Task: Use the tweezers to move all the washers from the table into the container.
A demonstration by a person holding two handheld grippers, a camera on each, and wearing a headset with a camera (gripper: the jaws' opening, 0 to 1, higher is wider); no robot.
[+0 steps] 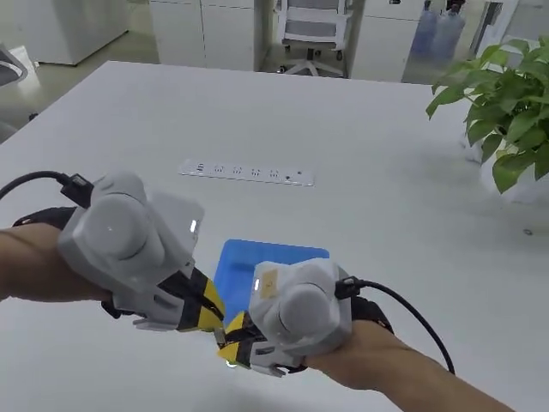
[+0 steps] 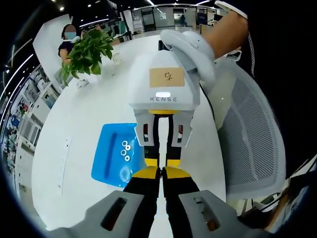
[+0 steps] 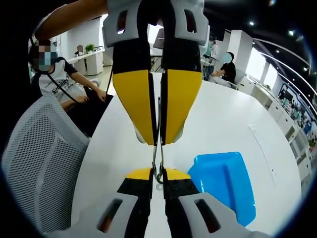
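**Tweezers pinched between both grippers, three washers on the blue tray**

In the head view, the left gripper (image 1: 206,309) and right gripper (image 1: 233,336) meet tip to tip at the near edge of the white table (image 1: 360,137), just in front of the blue tray (image 1: 257,257); their jaw gaps cannot be read there. In the left gripper view, three washers (image 2: 127,147) lie close together on the tray, with a small clear item just near of them, too blurred to name. In the right gripper view, the left gripper's yellow pads are narrow and clamped on the tweezers (image 3: 157,157). The tweezers' near end runs into the right gripper's own almost-closed jaws, which seem to grip it too. If the tray is the container, three washers are already in. The grippers look busy settling the tool, and it cannot be told whether more washers remain on the table.
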